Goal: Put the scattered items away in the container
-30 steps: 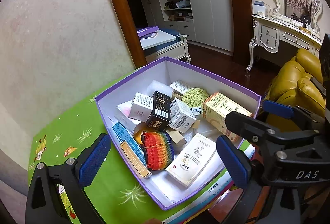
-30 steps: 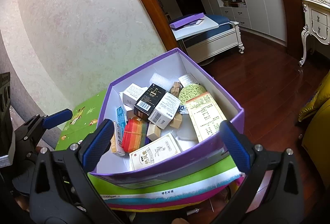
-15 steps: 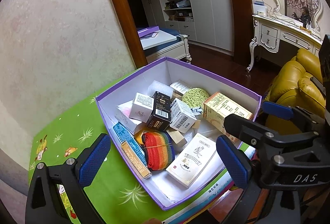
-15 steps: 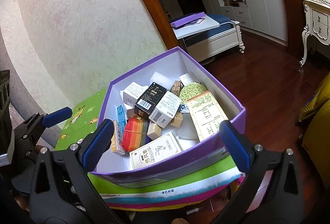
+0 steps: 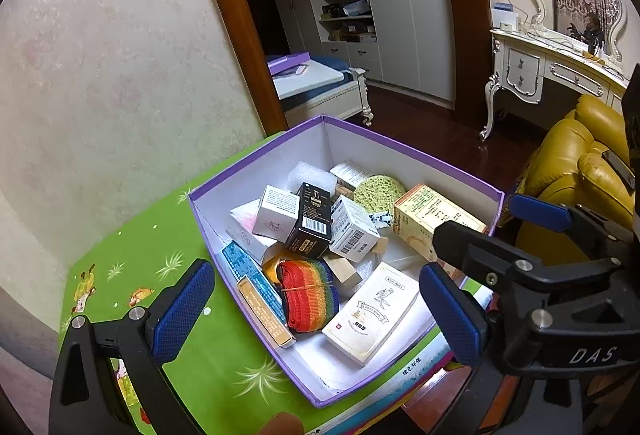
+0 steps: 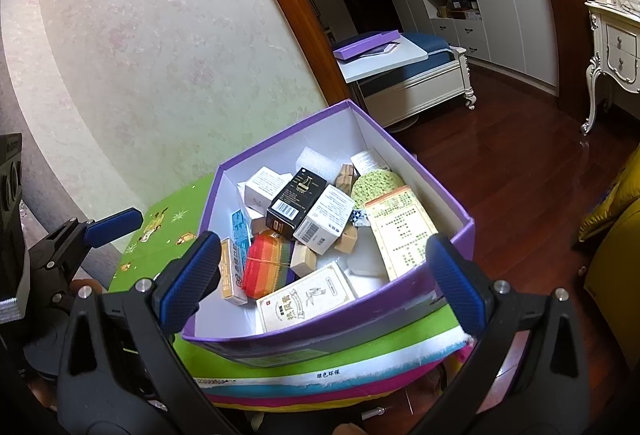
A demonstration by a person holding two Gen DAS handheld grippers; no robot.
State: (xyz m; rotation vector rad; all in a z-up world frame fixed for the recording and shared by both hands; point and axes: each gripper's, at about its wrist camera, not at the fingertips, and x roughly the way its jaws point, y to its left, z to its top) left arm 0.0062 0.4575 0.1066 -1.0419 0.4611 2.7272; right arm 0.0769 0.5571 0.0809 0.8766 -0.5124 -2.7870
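- A green table (image 5: 168, 267) with a cartoon print stands by a pale wall; past the doorway are white wardrobes (image 5: 404, 7), a dark wood floor (image 6: 520, 139) and a yellow sofa (image 5: 580, 151).
- On the table sits a purple box (image 6: 320, 331) holding small cartons, a rainbow band (image 5: 310, 293) and a green sponge (image 5: 378, 189).
- The left tool (image 5: 316, 315) and right tool (image 6: 320, 275) hover near it, both spread wide and empty.

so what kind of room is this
Most likely a home, a bedroom or the room beside one: an ornate white dressing table with a mirror, built-in white wardrobes, and a yellow leather armchair. The purple box sits on a small green table.
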